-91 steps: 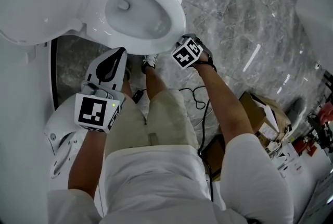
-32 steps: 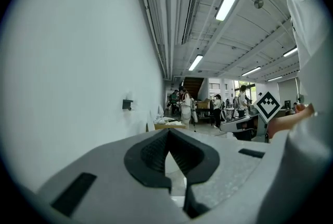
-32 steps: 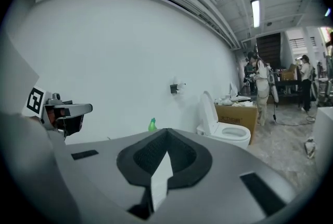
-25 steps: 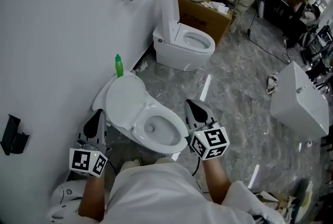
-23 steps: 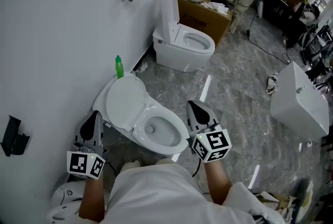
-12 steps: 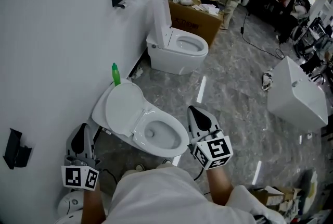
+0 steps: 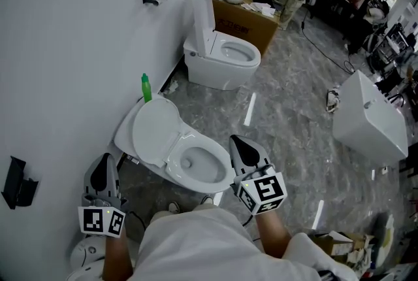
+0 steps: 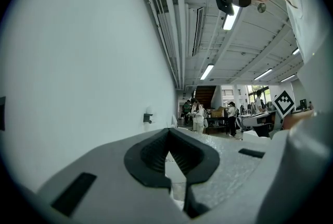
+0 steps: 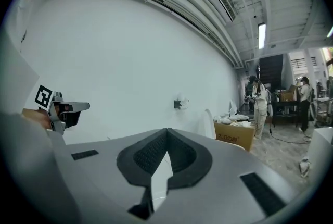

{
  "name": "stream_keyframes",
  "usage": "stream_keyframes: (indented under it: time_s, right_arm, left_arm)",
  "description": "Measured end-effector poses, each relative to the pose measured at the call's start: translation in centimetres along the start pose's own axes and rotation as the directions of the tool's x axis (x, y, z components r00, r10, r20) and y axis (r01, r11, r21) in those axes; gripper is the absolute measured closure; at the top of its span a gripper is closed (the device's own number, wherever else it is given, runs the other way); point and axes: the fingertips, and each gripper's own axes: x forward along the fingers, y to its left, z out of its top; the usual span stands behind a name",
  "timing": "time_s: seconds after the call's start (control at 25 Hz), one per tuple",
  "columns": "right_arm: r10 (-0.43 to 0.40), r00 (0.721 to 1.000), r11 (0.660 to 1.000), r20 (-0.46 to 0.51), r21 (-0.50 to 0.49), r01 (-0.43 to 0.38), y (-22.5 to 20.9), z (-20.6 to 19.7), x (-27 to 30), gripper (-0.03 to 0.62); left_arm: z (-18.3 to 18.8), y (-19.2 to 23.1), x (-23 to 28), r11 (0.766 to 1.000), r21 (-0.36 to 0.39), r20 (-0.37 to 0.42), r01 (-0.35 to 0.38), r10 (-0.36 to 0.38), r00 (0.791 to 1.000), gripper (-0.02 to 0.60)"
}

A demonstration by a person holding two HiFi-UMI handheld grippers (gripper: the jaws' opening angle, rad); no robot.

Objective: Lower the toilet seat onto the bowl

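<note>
The near toilet's bowl lies below me, its inside showing. Behind it a white oval lid is tipped back towards the wall; I cannot tell a separate seat apart from it. My left gripper hangs shut beside the wall, left of the bowl and clear of it. My right gripper is shut too, just off the bowl's right front rim, touching nothing. In the left gripper view the jaws meet with nothing between them, and the right gripper view shows the same.
A green bottle stands by the wall behind the near toilet. A second toilet with raised lid and a cardboard box lie farther on. A white fixture sits at right. People stand far back.
My view has risen from straight down on the bowl to the whole room. Over the last second the left gripper drew back towards me along the wall; the right one barely moved.
</note>
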Motion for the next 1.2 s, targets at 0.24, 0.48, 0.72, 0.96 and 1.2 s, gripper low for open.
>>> stream_keyframes:
  time_s: [0.24, 0.48, 0.72, 0.96, 1.2]
  right_arm:
    - [0.017, 1.0, 1.0, -0.004, -0.013, -0.017, 1.5, -0.2, 0.0, 0.595]
    - [0.001, 1.0, 1.0, -0.018, -0.007, -0.001, 1.6, -0.8, -0.8, 0.596]
    - [-0.01, 1.0, 1.0, -0.022, -0.018, 0.009, 2.0, -1.0, -1.2, 0.597]
    - [-0.016, 1.0, 1.0, -0.022, -0.016, 0.016, 2.3, -0.9, -1.2, 0.596]
    - [-0.009, 1.0, 1.0, -0.017, -0.017, 0.008, 2.8, -0.7, -0.7, 0.597]
  left_arm:
    - [-0.7, 0.0, -0.6, 1.0, -0.013, -0.009, 0.008, -0.009, 1.0, 0.578]
    - [-0.8, -0.5, -0.8, 1.0, -0.013, -0.005, 0.028, -0.028, 1.0, 0.578]
    - [-1.0, -0.9, -0.8, 0.999, -0.016, -0.007, 0.05, -0.05, 0.999, 0.578]
    - [-0.7, -1.2, -0.5, 0.997, -0.013, 0.0, 0.073, -0.073, 0.997, 0.578]
    - [-0.5, -1.0, -0.6, 0.997, -0.01, -0.002, 0.079, -0.079, 0.997, 0.578]
